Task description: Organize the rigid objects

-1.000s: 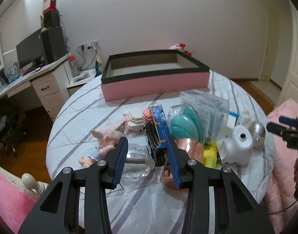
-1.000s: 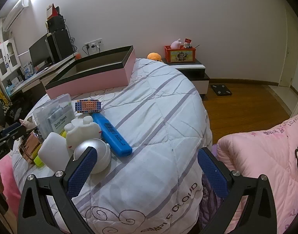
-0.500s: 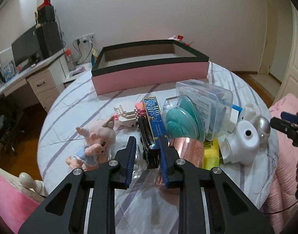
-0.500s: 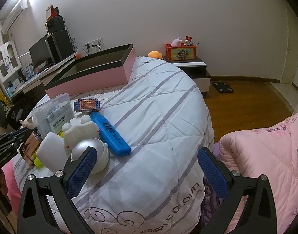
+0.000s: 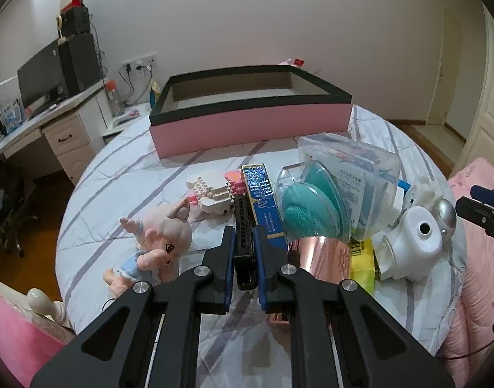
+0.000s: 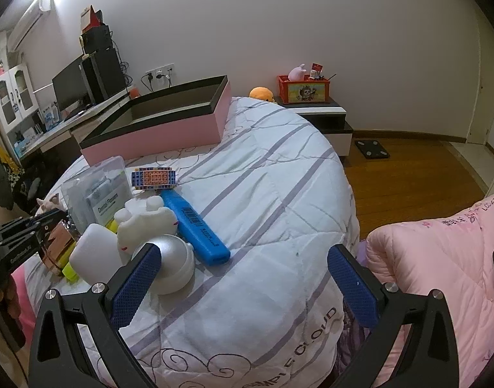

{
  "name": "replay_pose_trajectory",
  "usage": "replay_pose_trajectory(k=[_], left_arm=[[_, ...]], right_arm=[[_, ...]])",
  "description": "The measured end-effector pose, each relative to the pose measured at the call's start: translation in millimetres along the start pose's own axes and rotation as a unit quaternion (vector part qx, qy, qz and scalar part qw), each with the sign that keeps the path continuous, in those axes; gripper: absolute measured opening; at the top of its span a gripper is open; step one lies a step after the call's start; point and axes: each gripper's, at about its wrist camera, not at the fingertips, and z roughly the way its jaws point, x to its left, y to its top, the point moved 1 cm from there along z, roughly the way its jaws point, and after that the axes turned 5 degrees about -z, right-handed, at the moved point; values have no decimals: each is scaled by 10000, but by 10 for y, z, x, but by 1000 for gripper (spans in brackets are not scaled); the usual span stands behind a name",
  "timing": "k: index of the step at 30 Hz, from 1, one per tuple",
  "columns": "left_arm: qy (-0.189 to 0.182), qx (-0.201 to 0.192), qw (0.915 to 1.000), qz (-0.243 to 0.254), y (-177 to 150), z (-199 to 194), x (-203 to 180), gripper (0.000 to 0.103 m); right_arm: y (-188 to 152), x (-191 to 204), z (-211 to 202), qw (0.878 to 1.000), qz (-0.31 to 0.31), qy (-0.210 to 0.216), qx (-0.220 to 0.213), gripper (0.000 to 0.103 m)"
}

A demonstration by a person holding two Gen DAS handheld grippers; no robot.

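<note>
The left gripper (image 5: 244, 260) is pinching a long black comb-like bar (image 5: 242, 226) between its blue pads, fingers nearly together, the bar lying on the striped bedspread (image 5: 124, 174) between a doll (image 5: 159, 242) and a blue box (image 5: 263, 207), though what the black piece really is I cannot quite be making out. The right gripper (image 6: 243, 286) is hovering wide open and gripping nothing, over the quilt beside a silver-domed white object (image 6: 172, 262) and a blue marker (image 6: 195, 226). The pink open box (image 5: 250, 113) is sitting at the far side of the bed.
</note>
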Motion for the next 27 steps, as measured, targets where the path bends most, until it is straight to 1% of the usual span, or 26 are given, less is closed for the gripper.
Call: replay_pose_trajectory(k=[2, 5, 7, 13, 14, 15, 16, 17, 18, 20, 27], left_arm=[[54, -86, 9999, 4, -19, -30, -14, 11], [26, -133, 9999, -82, -29, -86, 8, 11], [6, -248, 9996, -115, -25, -146, 21, 11], [-68, -254, 9996, -102, -31, -237, 45, 11], [-88, -274, 9995, -111, -35, -246, 46, 11], [-122, -239, 9996, -119, -40, -248, 53, 11], [-128, -254, 9995, -132, -46, -255, 60, 11], [-168, -267, 9994, -151, -52, -264, 69, 11], [-200, -237, 9994, -160, -55, -260, 78, 11], [-185, -235, 9994, -146, -69, -271, 86, 11], [-297, -136, 9994, -125, -101, -215, 107, 11]], right_arm=[[6, 33, -13, 10000, -50, 19, -19, 103], [16, 82, -23, 9999, -137, 46, -37, 103], [14, 131, -12, 9997, -205, 130, -21, 103], [-56, 351, 123, 9973, -537, 470, 192, 102], [-70, 382, 152, 9967, -554, 557, 219, 96], [-82, 395, 161, 9965, -551, 587, 231, 83], [-88, 409, 171, 9962, -562, 619, 226, 74], [-94, 432, 191, 9959, -606, 619, 256, 61], [-96, 450, 200, 9955, -640, 639, 271, 56], [-99, 492, 206, 9947, -696, 696, 304, 49], [-24, 517, 333, 9946, -790, 580, 336, 51]])
